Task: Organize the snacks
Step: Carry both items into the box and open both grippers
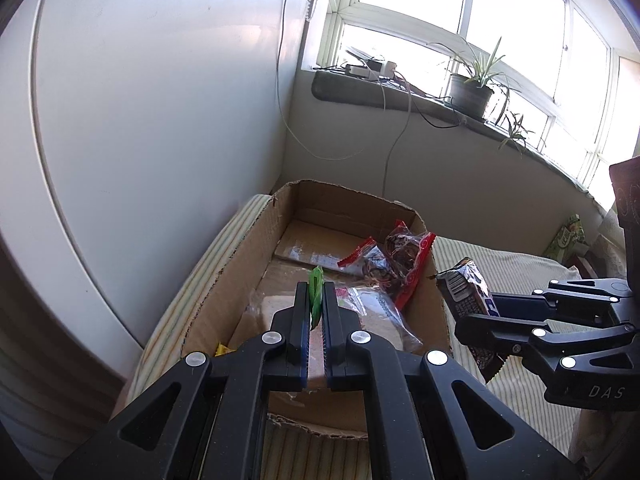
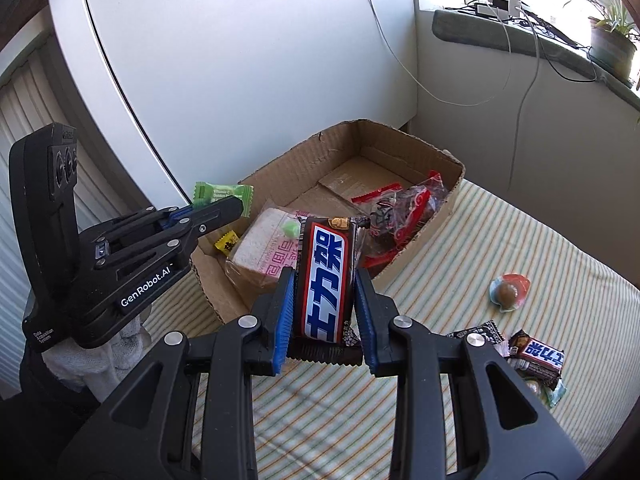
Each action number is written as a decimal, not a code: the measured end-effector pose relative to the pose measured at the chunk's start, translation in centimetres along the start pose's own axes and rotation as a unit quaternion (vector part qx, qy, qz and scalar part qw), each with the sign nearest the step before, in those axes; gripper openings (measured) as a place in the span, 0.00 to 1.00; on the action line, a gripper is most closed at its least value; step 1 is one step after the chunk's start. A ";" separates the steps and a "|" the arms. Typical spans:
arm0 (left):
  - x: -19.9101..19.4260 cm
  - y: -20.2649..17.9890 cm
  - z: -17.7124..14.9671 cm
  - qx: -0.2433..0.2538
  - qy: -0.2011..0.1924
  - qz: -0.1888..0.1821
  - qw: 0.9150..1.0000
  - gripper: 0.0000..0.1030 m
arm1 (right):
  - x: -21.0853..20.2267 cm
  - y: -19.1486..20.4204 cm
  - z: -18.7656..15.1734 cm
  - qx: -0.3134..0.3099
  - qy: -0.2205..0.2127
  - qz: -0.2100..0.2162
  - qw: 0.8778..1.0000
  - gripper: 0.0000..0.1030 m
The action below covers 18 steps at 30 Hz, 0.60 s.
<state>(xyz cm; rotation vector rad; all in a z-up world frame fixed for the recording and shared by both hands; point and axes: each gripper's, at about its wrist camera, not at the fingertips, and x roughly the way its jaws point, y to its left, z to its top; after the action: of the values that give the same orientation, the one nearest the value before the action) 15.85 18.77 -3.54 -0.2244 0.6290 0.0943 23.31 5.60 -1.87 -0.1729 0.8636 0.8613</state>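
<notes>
The left tongs (image 1: 316, 300) are closed on a small green candy wrapper (image 1: 316, 294), pinching it edge-on above the open cardboard box (image 1: 236, 264), probably so that it can drop straight in among the snacks already gathered there. The right tongs (image 2: 324, 300) are clamped across the width of a brown Snickers bar (image 2: 326, 280), holding it upright just short of the box's near wall, apparently next in line for the same drop.

Inside the box lie a wrapped slice of bread (image 2: 260, 248), a small yellow candy (image 2: 227, 241) and several red-trimmed clear packets (image 2: 404, 208) against the right wall. The box sits at the far left corner of a striped bed (image 2: 500, 248), beside the white wall.

Near the bed's right edge more snacks wait: a round wrapped sweet (image 2: 509, 291) and a mini Snickers (image 2: 538, 356) lying on other small wrappers. The right tongs' body cuts off part of that pile, and the printing on the packets is too blurred to read.
</notes>
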 end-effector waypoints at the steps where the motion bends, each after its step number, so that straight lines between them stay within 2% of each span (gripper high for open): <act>1: 0.2 0.1 0.0 0.001 0.001 0.001 1.000 0.04 | 0.4 0.3 0.1 -0.001 0.002 0.001 1.000 0.29; 15: 0.7 1.0 0.0 -0.004 0.005 0.005 1.000 0.04 | 3.5 1.7 0.5 -0.012 0.022 0.011 1.000 0.29; 17: 0.8 1.1 0.1 -0.005 0.004 0.007 1.000 0.05 | 3.5 1.8 0.5 -0.015 0.019 0.009 1.000 0.29; 18: 0.7 1.1 0.1 -0.006 0.004 0.007 1.000 0.09 | 3.4 1.8 0.5 -0.016 0.017 0.008 1.000 0.29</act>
<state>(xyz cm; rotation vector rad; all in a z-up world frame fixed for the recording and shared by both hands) 16.35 19.84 -4.08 -0.2322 0.6381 0.1116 23.51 9.04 -3.64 -0.2088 0.8854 0.8895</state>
